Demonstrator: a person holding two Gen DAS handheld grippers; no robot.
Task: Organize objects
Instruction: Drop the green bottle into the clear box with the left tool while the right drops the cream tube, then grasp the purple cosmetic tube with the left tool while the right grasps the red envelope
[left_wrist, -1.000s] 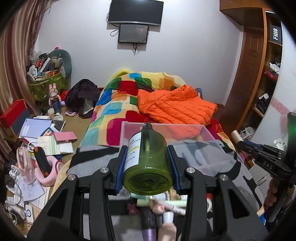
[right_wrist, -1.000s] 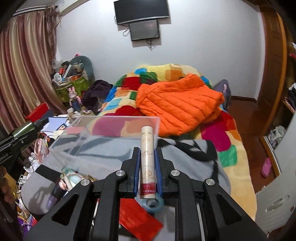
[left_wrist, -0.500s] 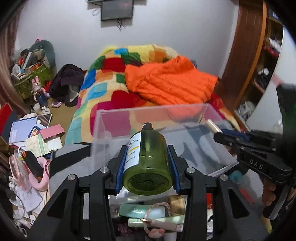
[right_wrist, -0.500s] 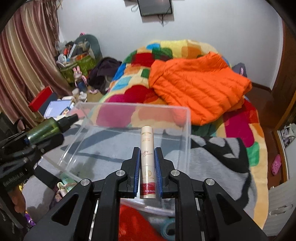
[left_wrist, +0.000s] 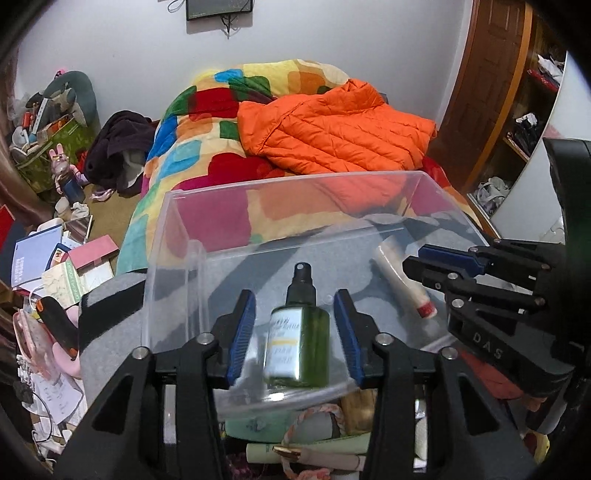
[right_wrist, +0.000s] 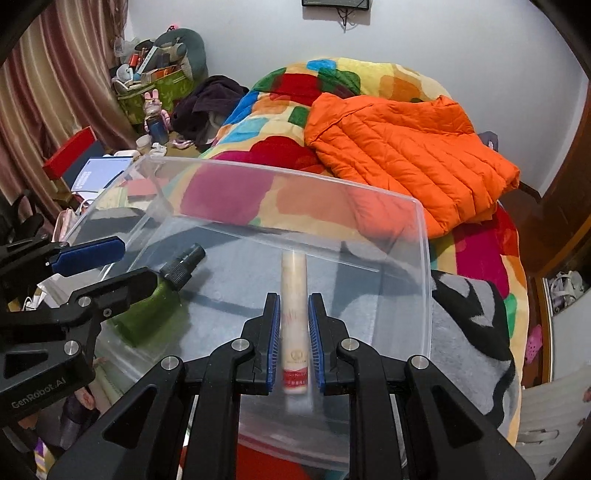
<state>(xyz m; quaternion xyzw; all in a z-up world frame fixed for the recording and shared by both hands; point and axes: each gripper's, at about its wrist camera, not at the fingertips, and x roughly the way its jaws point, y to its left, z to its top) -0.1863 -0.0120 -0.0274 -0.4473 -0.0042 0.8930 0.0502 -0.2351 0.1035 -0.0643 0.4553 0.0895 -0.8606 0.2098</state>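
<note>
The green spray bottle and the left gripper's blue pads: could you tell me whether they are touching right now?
Apart. In the left wrist view the green spray bottle sits between the left gripper's blue pads with clear box showing on both sides; its jaws have just been opening.

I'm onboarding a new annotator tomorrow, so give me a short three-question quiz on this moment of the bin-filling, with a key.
1. True or false: the left hand-held gripper is clamped on the green spray bottle.
2. What is the right hand-held gripper shut on? A) a cream tube B) a red box C) a charger
3. Fill in: both items are over or inside the clear plastic ____.

Key:
1. False. Its jaws have just been opening; the pads stand clear of the bottle between them.
2. A, the cream tube.
3. bin
</note>
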